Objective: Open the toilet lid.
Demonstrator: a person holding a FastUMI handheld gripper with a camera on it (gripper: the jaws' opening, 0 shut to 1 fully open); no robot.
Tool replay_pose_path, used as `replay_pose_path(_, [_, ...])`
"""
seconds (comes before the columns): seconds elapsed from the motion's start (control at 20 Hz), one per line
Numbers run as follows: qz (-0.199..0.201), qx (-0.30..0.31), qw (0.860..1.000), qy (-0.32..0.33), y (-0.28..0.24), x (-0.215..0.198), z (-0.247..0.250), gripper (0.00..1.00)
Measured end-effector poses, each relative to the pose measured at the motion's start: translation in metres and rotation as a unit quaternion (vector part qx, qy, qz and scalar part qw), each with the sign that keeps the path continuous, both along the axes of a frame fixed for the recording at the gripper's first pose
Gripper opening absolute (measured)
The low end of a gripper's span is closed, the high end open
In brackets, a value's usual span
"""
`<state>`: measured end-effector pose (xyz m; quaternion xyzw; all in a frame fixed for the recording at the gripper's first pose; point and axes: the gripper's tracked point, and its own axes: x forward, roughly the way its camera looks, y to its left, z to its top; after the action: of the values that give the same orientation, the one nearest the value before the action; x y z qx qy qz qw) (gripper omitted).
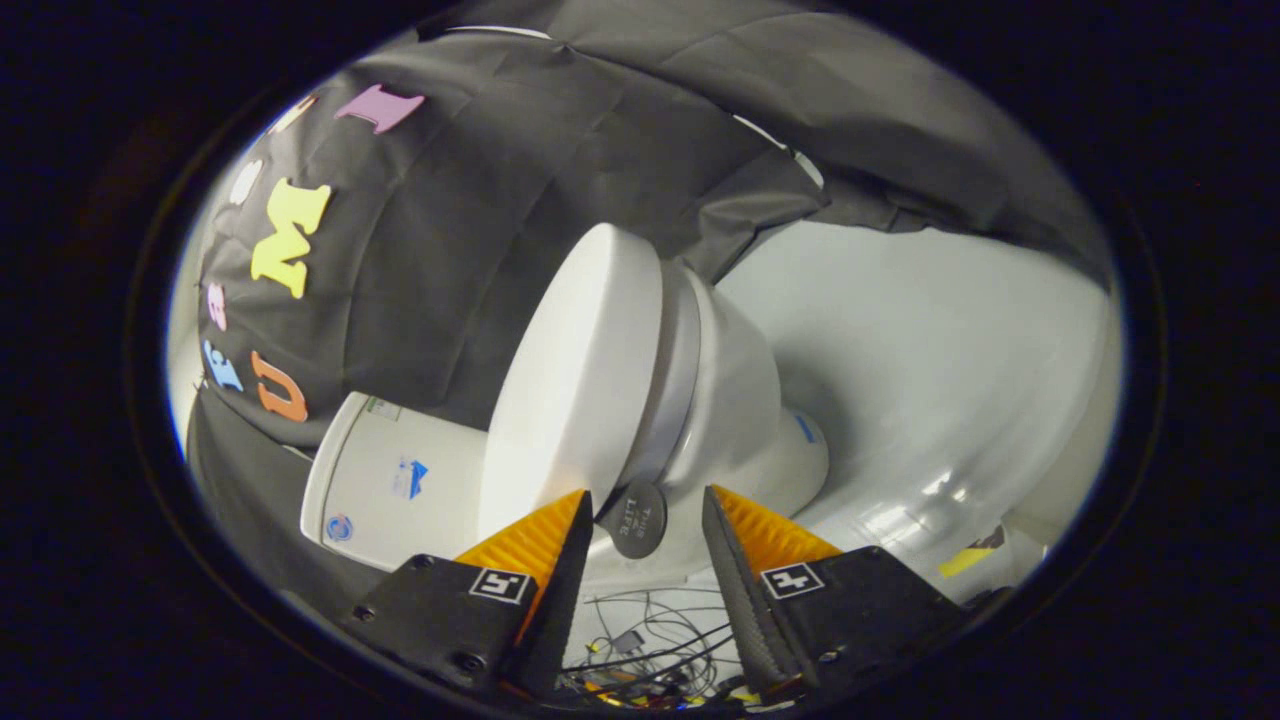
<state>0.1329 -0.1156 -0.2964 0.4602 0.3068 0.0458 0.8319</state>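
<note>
- The gripper stands open; its two orange-and-black fingers are spread with a clear gap between them and press on nothing
- A small round grey tab with writing on it sits in that gap, nearer the left finger; it seems to hang from the front edge of the lid, though whether the left fingertip touches it cannot be told
- The white toilet lid lies just ahead of the fingers and stretches away beyond the left one; it looks closed or nearly closed on the seat, with only a thin shadowed seam between them
- The toilet bowl sits under the seat, ahead of the right finger; the whole toilet appears tipped sideways in the view
- The white tank with small stickers stands beyond the left finger, beside the far end of the lid
- A glossy white floor spreads beyond the right finger; a yellow strip lies on it off to the right
- A tangle of thin wires shows low between the finger bases
</note>
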Motion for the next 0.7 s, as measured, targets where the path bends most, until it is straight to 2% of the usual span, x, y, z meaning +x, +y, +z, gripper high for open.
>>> replay_pose_path(0.35, [0.009,0.062,0.998,0.009,0.01,0.007,-0.004,0.52])
replay_pose_path(0.6, [0.003,0.096,0.995,0.014,0.012,0.007,0.0,0.2])
replay_pose_path(0.65, [-0.001,0.108,0.994,0.013,0.01,0.008,0.005,0.17])
replay_pose_path(0.7, [-0.004,0.116,0.993,0.014,0.01,0.008,0.006,0.11])
